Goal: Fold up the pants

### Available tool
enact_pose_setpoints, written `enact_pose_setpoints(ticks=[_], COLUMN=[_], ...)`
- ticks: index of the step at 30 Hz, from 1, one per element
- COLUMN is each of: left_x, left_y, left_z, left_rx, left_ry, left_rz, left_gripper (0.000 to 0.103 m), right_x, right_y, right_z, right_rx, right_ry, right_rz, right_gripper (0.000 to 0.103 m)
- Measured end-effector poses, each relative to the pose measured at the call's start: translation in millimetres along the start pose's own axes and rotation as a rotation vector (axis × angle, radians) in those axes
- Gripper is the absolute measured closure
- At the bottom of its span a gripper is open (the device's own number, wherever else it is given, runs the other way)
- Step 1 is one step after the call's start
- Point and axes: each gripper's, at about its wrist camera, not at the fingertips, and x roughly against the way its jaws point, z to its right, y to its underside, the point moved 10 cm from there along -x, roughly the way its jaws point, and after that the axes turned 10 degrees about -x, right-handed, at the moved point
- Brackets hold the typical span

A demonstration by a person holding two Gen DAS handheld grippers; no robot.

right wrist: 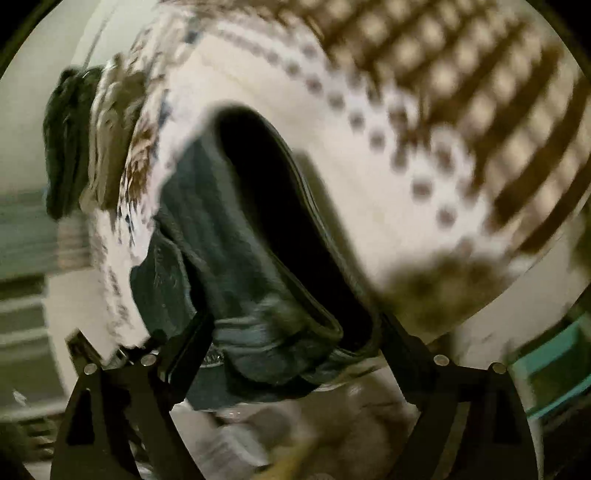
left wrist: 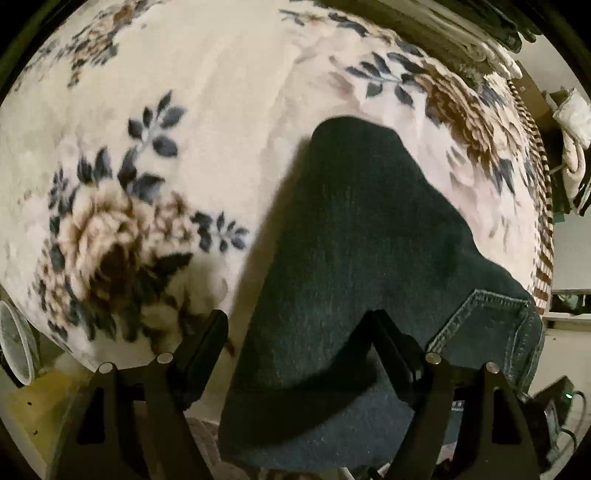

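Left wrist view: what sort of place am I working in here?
Most likely a bedroom at home. The dark pants lie on a plush floral blanket that seems to cover a bed, more folded bedding is stacked at its far edge, and household clutter sits beside it.

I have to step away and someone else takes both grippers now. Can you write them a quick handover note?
Left gripper: fingers spread wide, the dark jeans draped between them; no pinch visible.
Right gripper: fingers also wide apart at the jeans' open waistband; the view is blurred.
Jeans lie on the floral blanket, back pocket near the left gripper.
Done: no finished fold shows.
Left: flatten, fold legs together, then fold lengthwise.
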Motion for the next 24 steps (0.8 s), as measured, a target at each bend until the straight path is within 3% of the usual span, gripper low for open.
enact_pose_setpoints(ticks=[2,6,10,12,14,16,20,23,24], left_x=[0.5,1.0,-9.9,-13.4,-15.5,-16.1,-20.6,-22.9,-25.9], left_y=[2.7,10.7,14.5,15.3,16.2,15.3,17.2,18.9,22.1], left_z=[-0.8,-2.6,-2.7,-4.0,-4.0,-2.8,-0.6,3.7,3.3], left_rx=[0.0,-0.009,0.017,0.018,0.008,0.003,-0.001,-0.001,-0.001], left_ry=[0.009,0.019,0.064,0.069,0.065,0.068,0.076,0.082,0.084], left_rz=[-0.002,0.0,-0.014,-0.019,-0.023,-0.024,-0.03,-0.026,-0.025], left_gripper=[0.025,0.025,0.019,0.019,0.019,0.018,0.016,0.016,0.016], right_x=[-5.7,-22.5,-36.6,-29.2,-17.1,-17.9,-46.7,-52.9,-50.3], right_y=[-3.1,-5.7,-11.3,-10.4,-4.4,-2.2,-9.3,-14.8,-14.5], right_z=[-1.5,-8.8,-21.3,-34.5,-54.7,-58.1,-43.0,-53.4,-59.6], right_rx=[-0.063,-0.068,-0.051,0.004,0.119,0.163,0.112,0.132,0.134], right_ry=[-0.064,-0.036,-0.086,-0.115,-0.129,-0.131,-0.127,-0.123,-0.133], right_rz=[0.02,0.012,-0.02,0.014,0.053,0.053,-0.007,0.007,0.024], right_gripper=[0.013,0.008,0.001,0.019,0.025,0.027,0.027,0.028,0.037])
